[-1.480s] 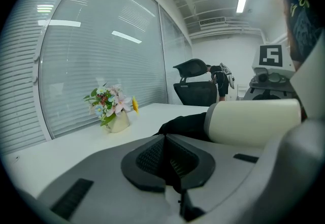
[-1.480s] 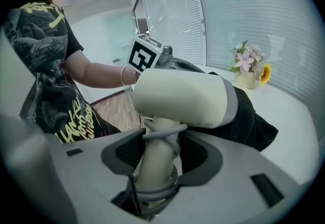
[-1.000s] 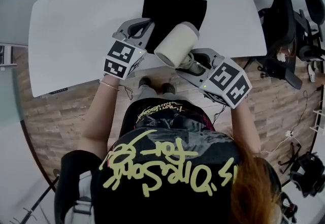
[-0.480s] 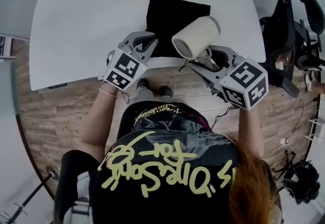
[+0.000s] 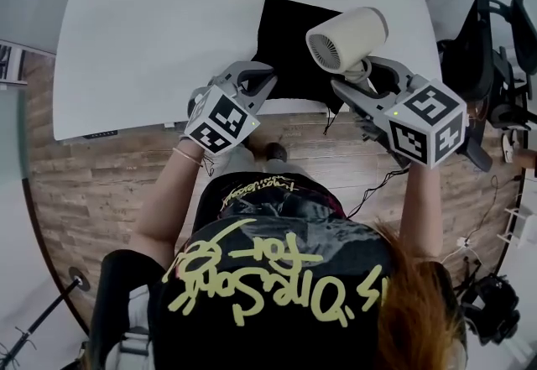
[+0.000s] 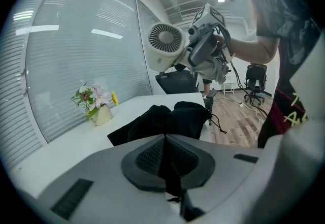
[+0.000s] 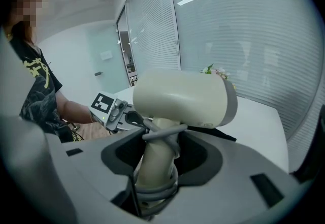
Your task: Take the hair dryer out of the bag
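One dryer (image 5: pixel 346 39), one black bag (image 5: pixel 294 33), two grippers. The right gripper (image 5: pixel 362 79) grasps the dryer's cord-wrapped handle between its jaws, the barrel held above the table's (image 5: pixel 151 33) near right edge, clear of the bag. The left gripper (image 5: pixel 263 80), clenched, pinches the bag's near edge.

A cream plastic hair dryer (image 5: pixel 351 34) with a grey cord (image 7: pixel 162 131); black cloth bag (image 5: pixel 289 37) on a white table (image 5: pixel 151 33); grey left tongs (image 5: pixel 264 81) and grey right tongs (image 5: pixel 359 81) bearing black-and-white square markers; brown wood-plank floor (image 5: pixel 109 184).
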A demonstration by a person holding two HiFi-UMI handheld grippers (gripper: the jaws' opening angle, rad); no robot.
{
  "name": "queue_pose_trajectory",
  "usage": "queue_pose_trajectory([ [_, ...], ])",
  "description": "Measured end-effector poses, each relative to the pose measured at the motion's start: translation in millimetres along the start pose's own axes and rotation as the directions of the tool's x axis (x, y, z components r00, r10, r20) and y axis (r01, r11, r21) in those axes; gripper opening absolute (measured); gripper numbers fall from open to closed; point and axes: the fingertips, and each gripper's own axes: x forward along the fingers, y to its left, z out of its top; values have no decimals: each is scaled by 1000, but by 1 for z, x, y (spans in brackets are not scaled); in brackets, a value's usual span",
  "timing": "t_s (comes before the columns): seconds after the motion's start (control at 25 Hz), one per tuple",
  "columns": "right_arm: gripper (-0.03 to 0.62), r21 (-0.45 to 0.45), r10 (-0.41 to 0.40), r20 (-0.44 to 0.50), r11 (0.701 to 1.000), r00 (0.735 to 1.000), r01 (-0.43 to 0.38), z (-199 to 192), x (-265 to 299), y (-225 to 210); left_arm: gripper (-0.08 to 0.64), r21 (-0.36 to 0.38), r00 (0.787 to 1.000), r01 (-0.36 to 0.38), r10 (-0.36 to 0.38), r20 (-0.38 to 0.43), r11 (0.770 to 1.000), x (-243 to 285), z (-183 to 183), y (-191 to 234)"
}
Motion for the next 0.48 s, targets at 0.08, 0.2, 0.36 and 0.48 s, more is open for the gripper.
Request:
queue_pose_trajectory([
  [0.08, 199, 4, -6, 1, 1000, 1000, 6, 9, 4, -5, 2, 3, 1000, 14, -14, 3, 1000, 0, -1, -1],
  [0.2, 199, 1, -8, -11, 1000, 1000, 8, 18, 15, -12, 2, -4, 1000, 30, -30, 7, 1000, -1, -3, -1],
  [0.36, 199, 4, -1, -32, 1000, 999, 1, 23, 33, -19, 2, -6, 999, 48, -48, 13, 999, 0, -4, -2],
  [0.48, 199, 12, 0, -53, 1000, 999, 1, 24, 50, -25, 2, -10, 998, 57, -57, 15, 998, -2, -5, -1],
])
